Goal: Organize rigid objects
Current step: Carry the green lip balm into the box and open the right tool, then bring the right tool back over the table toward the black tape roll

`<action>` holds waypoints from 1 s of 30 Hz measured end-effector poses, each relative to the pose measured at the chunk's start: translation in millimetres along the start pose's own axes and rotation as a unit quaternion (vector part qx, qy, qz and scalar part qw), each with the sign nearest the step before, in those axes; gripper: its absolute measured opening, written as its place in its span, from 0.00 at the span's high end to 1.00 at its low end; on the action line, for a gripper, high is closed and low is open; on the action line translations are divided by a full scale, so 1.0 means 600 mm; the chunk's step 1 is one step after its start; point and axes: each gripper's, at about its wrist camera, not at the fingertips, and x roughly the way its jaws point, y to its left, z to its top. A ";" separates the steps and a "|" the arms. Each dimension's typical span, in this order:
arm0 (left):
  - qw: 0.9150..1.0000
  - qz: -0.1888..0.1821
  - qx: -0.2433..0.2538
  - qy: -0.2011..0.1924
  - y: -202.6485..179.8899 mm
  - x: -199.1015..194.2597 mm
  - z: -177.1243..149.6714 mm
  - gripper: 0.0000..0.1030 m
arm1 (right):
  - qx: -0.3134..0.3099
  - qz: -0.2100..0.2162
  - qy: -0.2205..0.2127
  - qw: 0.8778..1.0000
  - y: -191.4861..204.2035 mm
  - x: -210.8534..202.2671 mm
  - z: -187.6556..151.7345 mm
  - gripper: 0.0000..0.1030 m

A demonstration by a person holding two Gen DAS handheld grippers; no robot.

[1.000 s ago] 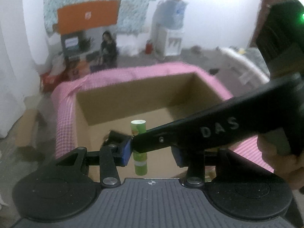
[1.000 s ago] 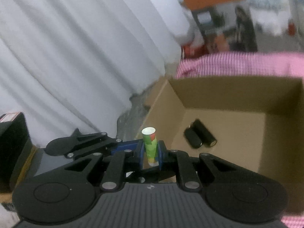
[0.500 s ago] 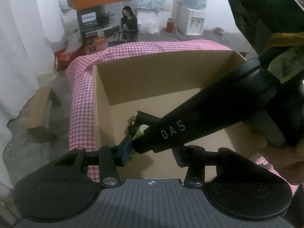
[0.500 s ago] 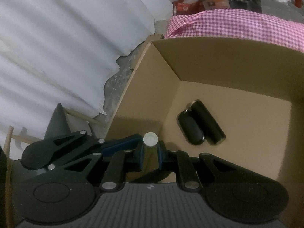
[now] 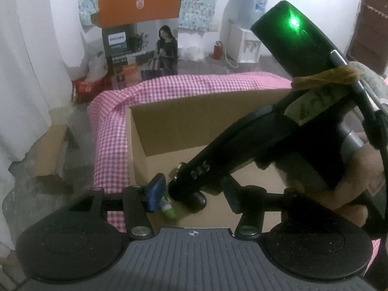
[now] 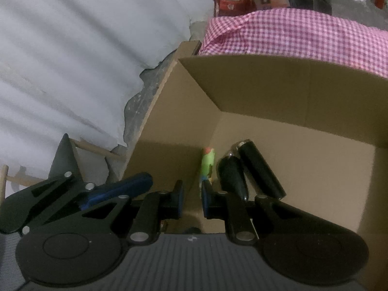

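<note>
The green tube (image 6: 206, 167), released by the spread right tongs (image 6: 192, 197), lies half-hidden; left tongs (image 5: 191, 194) gape.

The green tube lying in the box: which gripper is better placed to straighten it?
Right. The right gripper is open just above the green tube; the left gripper sits behind it, partly blocked.

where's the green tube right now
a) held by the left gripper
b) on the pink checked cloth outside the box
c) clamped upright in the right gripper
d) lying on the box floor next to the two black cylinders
d: the green tube lies on the floor of the cardboard box, just left of the two black cylinders, and the right gripper stands open with nothing between its fingers.
</note>
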 end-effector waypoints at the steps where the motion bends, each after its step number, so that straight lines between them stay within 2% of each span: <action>1: 1.000 -0.001 -0.001 -0.003 0.000 -0.004 0.000 0.48 | 0.002 0.003 -0.003 1.000 -0.001 -0.005 0.001 0.84; 5: 1.000 -0.006 -0.002 -0.015 -0.005 -0.029 -0.002 0.45 | 0.006 0.016 -0.029 0.999 -0.002 -0.042 -0.005 0.83; 9: 0.999 -0.014 0.001 -0.049 -0.016 -0.075 -0.012 0.34 | 0.003 0.030 -0.070 0.997 0.004 -0.112 -0.033 0.82; 13: 0.995 -0.032 0.002 -0.092 -0.028 -0.132 -0.030 0.24 | -0.009 0.051 -0.122 0.991 0.010 -0.202 -0.095 0.78; 14: 0.994 -0.039 0.002 -0.101 -0.032 -0.146 -0.037 0.22 | -0.010 0.056 -0.137 0.989 0.009 -0.223 -0.112 0.70; 15: 0.993 -0.042 0.004 -0.110 -0.036 -0.157 -0.044 0.19 | -0.012 0.058 -0.157 0.986 0.008 -0.249 -0.138 0.51; 16: 0.992 -0.044 0.007 -0.117 -0.042 -0.169 -0.054 0.16 | -0.014 0.058 -0.176 0.983 0.007 -0.271 -0.162 0.41; 17: 0.991 -0.047 0.011 -0.122 -0.048 -0.177 -0.061 0.15 | -0.017 0.057 -0.195 0.979 0.005 -0.288 -0.183 0.32; 18: 0.991 -0.053 0.017 -0.125 -0.054 -0.184 -0.070 0.10 | -0.022 0.052 -0.216 0.975 0.002 -0.308 -0.210 0.31; 19: 0.990 -0.059 0.022 -0.124 -0.059 -0.188 -0.078 0.03 | -0.027 0.041 -0.231 0.972 0.000 -0.324 -0.238 0.29; 21: 0.989 -0.066 0.019 -0.132 -0.065 -0.194 -0.095 0.01 | -0.028 0.020 -0.249 0.968 -0.003 -0.342 -0.282 0.19; 23: 0.988 -0.069 0.018 -0.139 -0.073 -0.194 -0.119 0.00 | -0.031 -0.017 -0.265 0.964 -0.007 -0.349 -0.332 0.02; 25: 0.989 -0.077 0.011 -0.126 -0.079 -0.184 -0.141 0.00 | -0.043 -0.069 -0.271 0.959 -0.002 -0.343 -0.371 0.00; 28: 0.989 -0.111 -0.012 -0.096 -0.084 -0.161 -0.169 0.00 | -0.072 -0.167 -0.262 0.948 0.012 -0.315 -0.421 0.00; 30: 0.987 -0.134 -0.034 -0.081 -0.084 -0.145 -0.186 0.00 | -0.090 -0.206 -0.251 0.941 0.020 -0.290 -0.449 0.00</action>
